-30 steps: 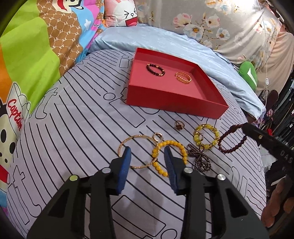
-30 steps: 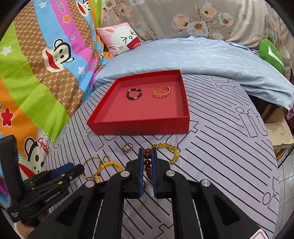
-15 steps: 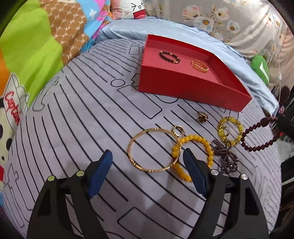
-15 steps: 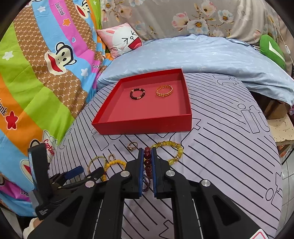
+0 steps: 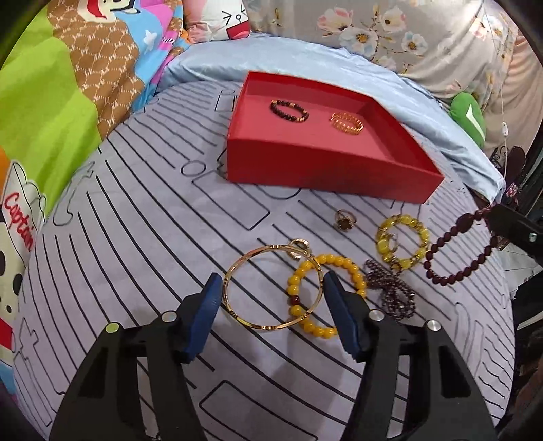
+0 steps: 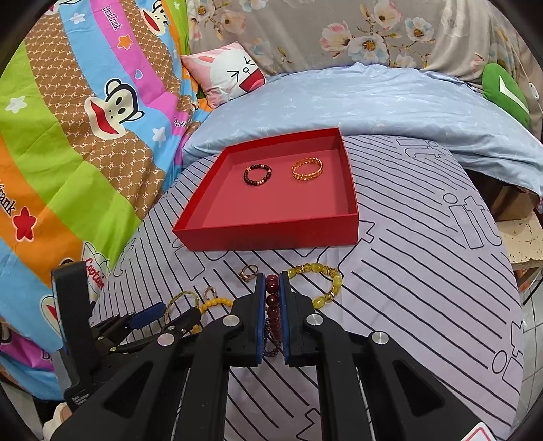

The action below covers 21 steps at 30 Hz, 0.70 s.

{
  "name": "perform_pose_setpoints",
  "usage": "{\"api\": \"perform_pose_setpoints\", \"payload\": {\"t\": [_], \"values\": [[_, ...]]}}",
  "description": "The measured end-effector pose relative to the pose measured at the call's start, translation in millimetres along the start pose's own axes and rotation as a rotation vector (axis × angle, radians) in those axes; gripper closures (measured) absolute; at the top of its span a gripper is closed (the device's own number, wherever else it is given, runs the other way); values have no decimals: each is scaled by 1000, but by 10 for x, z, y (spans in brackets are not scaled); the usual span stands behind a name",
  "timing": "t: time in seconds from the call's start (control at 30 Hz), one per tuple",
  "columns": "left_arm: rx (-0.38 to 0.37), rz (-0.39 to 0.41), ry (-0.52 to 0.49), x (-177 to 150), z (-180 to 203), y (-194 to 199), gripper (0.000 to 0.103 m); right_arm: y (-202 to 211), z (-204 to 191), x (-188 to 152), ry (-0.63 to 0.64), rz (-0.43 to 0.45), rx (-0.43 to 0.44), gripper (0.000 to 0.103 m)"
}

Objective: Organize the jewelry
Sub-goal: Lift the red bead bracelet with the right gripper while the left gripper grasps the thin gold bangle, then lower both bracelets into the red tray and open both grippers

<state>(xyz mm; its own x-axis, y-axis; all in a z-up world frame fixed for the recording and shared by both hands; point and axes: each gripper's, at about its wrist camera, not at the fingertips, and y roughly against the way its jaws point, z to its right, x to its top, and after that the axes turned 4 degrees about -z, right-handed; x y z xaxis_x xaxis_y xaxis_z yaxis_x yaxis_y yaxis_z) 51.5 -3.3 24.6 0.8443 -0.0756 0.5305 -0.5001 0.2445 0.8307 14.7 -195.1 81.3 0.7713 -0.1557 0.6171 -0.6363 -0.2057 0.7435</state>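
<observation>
Before you lies a bed under a grey sheet (image 6: pixel 424 271) printed with black lines. Behind it a pale blue quilt (image 6: pixel 373 101) is bunched, backed by grey floral fabric (image 6: pixel 339 30). To your left hangs a bright cartoon-monkey blanket (image 6: pixel 85 112); a pink rabbit cushion (image 6: pixel 234 73) sits at its edge. A green cushion (image 6: pixel 505 91) lies far right. Tiled floor (image 6: pixel 532 315) shows at right.

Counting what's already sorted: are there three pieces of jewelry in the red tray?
No, the red tray holds only two: a dark beaded bracelet and a gold bangle.
</observation>
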Motion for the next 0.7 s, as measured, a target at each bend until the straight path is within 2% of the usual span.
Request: {"api": "perform_pose_setpoints", "payload": {"t": [0.17,0.4,0.53,0.7], "values": [[-31,46,-23,224,44,297,44,99,-23,236,29,36,2,95],[-78,134,-60,865,198,540,44,-3,-41,761,48,64,14,95],[-69,174,-82,1241,321,441,44,-184,-49,1082,33,61,56,95],[-98,140,-92,1574,412,69,44,-555,59,1351,-27,11,145,95]]}}
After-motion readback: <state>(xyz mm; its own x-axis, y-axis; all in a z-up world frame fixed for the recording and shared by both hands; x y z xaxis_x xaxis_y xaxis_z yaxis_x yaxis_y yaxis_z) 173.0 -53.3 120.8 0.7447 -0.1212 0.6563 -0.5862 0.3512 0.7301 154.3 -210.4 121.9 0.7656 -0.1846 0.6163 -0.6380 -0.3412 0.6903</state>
